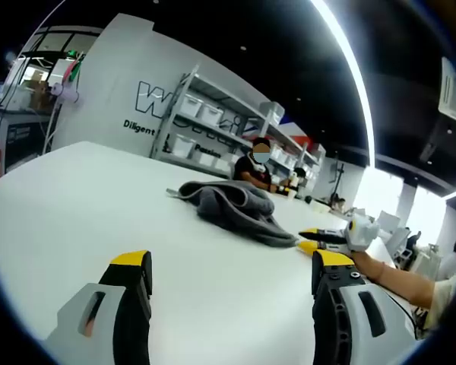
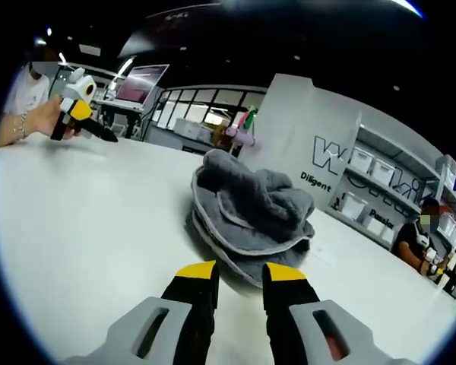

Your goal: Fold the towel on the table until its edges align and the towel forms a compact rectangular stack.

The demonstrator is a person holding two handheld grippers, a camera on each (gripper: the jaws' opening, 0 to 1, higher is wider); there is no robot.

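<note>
While you look down your left gripper [image 1: 232,274], its fingers stand wide apart holding nothing, and the grey towel [image 1: 232,207] lies crumpled mid-worktop [image 1: 68,205]. In the right gripper view, your right gripper [image 2: 239,277] sits just short of the towel [image 2: 251,217], fingers slightly apart, empty.

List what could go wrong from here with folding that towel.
1. The grey towel lies crumpled in a heap, so the right gripper, fingers nearly together and close to it, may pinch several layers instead of one edge.
2. The left gripper is open and well short of the towel; a one-sided pull could drag it across the white table.
</note>
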